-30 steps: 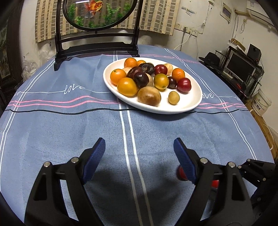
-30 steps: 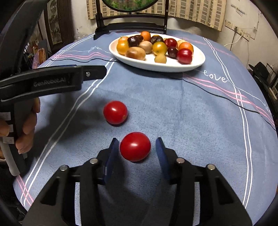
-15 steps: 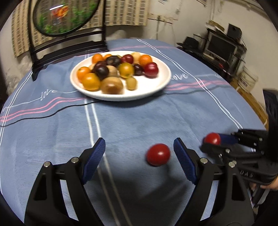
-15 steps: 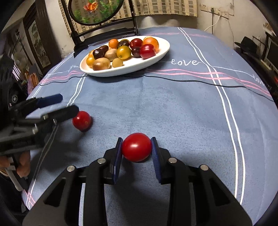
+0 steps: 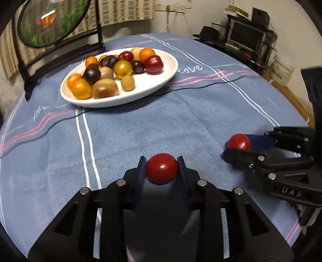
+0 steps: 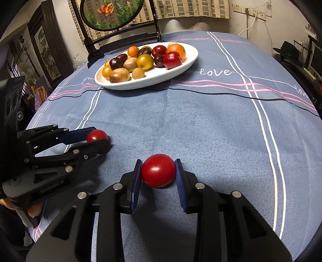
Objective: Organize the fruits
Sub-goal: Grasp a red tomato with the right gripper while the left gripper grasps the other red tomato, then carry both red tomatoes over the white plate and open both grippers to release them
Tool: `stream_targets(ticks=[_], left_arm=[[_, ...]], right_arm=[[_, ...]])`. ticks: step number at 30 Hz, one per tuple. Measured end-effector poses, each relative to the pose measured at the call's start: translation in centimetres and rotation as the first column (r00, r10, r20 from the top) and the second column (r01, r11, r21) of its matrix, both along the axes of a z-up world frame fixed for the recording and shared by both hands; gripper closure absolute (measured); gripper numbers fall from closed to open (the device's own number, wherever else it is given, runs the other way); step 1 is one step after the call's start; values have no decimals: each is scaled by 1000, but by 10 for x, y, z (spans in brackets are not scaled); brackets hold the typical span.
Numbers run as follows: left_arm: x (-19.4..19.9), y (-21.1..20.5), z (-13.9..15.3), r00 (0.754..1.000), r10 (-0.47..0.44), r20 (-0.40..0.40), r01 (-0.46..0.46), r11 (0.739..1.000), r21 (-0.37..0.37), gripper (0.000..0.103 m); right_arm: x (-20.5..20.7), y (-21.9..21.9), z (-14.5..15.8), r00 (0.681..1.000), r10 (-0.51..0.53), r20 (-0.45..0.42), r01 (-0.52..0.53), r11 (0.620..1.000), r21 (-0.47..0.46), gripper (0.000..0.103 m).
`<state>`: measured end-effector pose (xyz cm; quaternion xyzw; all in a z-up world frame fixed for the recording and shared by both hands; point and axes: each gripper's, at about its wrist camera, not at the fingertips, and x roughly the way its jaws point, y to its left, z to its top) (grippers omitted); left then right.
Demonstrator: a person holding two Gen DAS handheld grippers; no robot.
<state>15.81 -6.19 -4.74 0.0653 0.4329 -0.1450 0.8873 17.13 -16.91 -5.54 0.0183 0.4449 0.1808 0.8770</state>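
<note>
We see two red tomatoes low over the blue striped cloth of the bench (image 6: 211, 125), one in each claw. Our left claw (image 5: 161, 168) is clamped on the first tomato (image 5: 162, 168), its two blue pads (image 5: 140, 171) pressing on either side. Our right claw (image 6: 158, 171) is clamped on the second tomato (image 6: 158, 170) in the same way. From each wrist view the other claw shows at the side with its tomato: the right claw (image 5: 239, 144) at the right edge of the left view, the left claw (image 6: 98, 138) at the left edge of the right view. The two tomatoes sit near each other, apart, at the near side of the bench.

Farther back lies one white oval plate (image 6: 181, 62) heaped with fruit. On it we count about thirteen pieces: two red, three dark purple, three orange, two yellow-orange, three brownish, though some at the back are partly hidden. Behind the plate stands one round framed picture with a goldfish (image 6: 109, 12) on a black stand.
</note>
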Motion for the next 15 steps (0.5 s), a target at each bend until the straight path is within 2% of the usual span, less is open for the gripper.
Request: stream_targets(ticks=[4, 15], left_arm=[[-1, 3, 1, 1000, 9, -8, -9, 1000, -14, 72], [-5, 10, 28, 998, 25, 51, -24, 1000, -12, 72]], right_arm=[[0, 0, 1, 1000, 2, 3, -2, 1000, 0, 70], [2, 5, 17, 999, 19, 48, -19, 1000, -7, 70]])
